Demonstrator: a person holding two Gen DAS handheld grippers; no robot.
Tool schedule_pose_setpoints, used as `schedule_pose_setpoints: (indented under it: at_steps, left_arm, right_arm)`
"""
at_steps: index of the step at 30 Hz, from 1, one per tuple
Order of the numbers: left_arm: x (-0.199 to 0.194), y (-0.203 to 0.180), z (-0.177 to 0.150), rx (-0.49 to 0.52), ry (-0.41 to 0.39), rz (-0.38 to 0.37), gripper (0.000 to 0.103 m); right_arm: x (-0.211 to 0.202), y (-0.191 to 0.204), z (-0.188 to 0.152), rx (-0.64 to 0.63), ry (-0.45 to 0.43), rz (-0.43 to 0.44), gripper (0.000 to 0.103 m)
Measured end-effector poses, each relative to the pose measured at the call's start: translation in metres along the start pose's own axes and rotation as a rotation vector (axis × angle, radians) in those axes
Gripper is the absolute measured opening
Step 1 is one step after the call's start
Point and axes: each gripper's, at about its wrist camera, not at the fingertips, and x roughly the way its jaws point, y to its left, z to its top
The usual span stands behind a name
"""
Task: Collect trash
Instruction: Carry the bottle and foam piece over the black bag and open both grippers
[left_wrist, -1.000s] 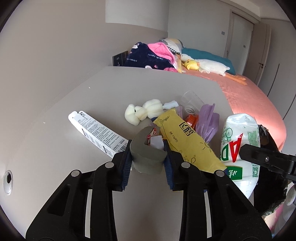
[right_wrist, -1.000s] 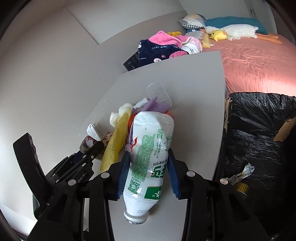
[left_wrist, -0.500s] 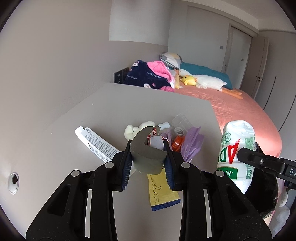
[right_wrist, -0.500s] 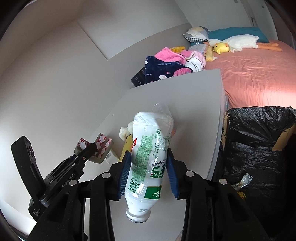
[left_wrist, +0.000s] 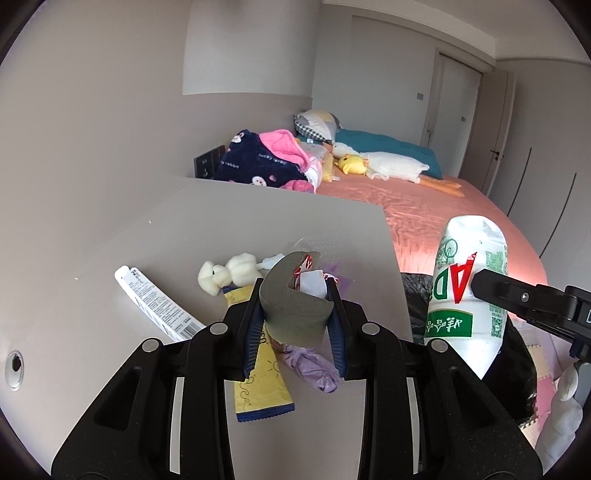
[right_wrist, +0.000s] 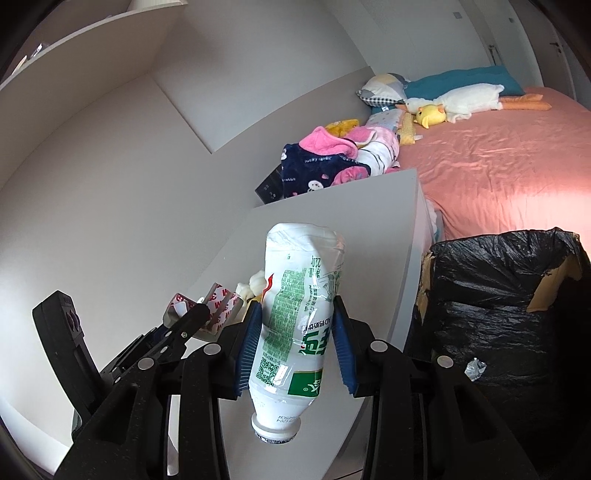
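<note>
Trash: two pieces are held, one per gripper; several more are left on the grey table (left_wrist: 207, 225).
Bottle: one crushed white plastic bottle (right_wrist: 301, 314) with green print is clamped at mid-body between the blue pads of the right gripper (right_wrist: 295, 345), neck and open mouth hanging below the fingers, base pointing away from the camera.
Wrapper: one crumpled grey wrapper (left_wrist: 295, 306) with a red-and-white inside is pinched between the pads of the left gripper (left_wrist: 295, 334), which are drawn in narrow around it; it sticks up past the fingertips.
On the table: one white printed tube (left_wrist: 159, 302), one yellow packet (left_wrist: 258, 384), one purple plastic bag (left_wrist: 314, 369), one cluster of white foam pieces (left_wrist: 229, 273), and a clear item behind the wrapper, mostly hidden.
Bin: one box lined with a black bag (right_wrist: 495, 314) is seen just beside the table's right edge, with a foil scrap (right_wrist: 474, 367) inside.
Bottle position: raised above the table edge, next to the bin.
</note>
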Motion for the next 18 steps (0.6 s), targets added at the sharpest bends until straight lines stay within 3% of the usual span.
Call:
schedule_pose_setpoints:
  at_steps: [18]
  left_arm:
    - [0.009, -0.068, 0.009, 0.073, -0.001, -0.113, 0.031]
  right_arm:
    - [-0.049, -0.038, 0.014, 0.043, -0.100, -0.061, 0.040]
